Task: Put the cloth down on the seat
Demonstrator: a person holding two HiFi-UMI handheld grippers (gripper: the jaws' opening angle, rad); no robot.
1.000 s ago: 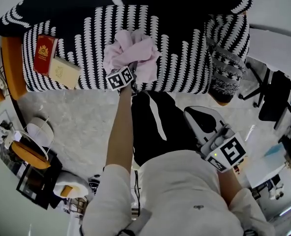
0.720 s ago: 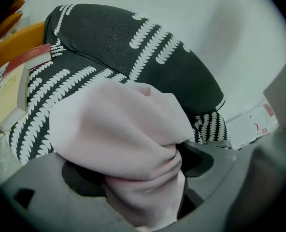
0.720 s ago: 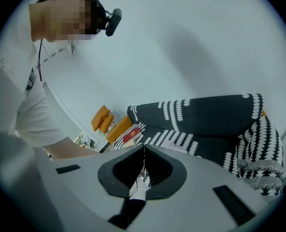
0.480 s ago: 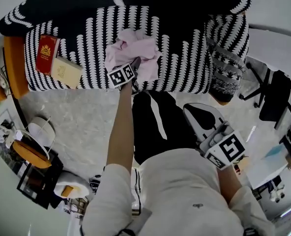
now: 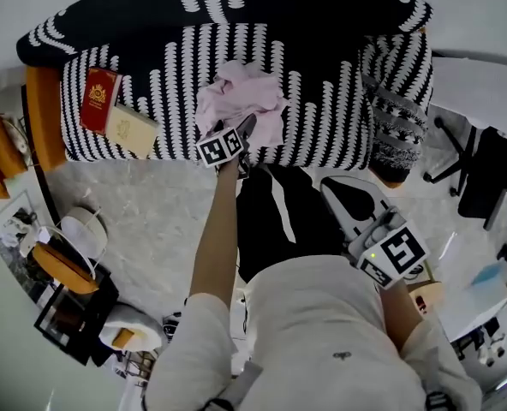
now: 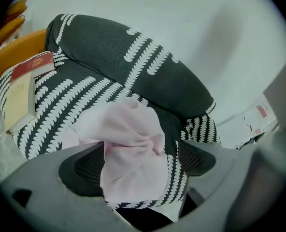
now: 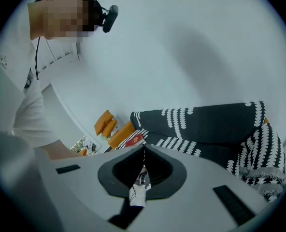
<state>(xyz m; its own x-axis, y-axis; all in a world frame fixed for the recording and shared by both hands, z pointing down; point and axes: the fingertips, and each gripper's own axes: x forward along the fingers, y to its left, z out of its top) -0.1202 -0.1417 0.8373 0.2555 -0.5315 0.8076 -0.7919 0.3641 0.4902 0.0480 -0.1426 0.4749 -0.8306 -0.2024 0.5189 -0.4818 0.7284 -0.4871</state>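
Note:
A crumpled pink cloth lies on the black-and-white patterned sofa seat, near its front edge. My left gripper sits just in front of it, at the seat's edge. In the left gripper view the cloth rests on the seat between the wide-spread jaws of the left gripper, and the pads do not press on it. My right gripper hangs low by the person's right side, away from the sofa. In its own view the right gripper is shut with nothing in it.
A red book and a cream book lie on the seat's left part. A patterned cushion leans at the sofa's right end. An orange side piece stands left of the sofa, a dark office chair at the right.
The left gripper's jaws have spread and let the cloth go. The gripper has drawn back a little toward the seat's front edge. The cloth stays on the seat.

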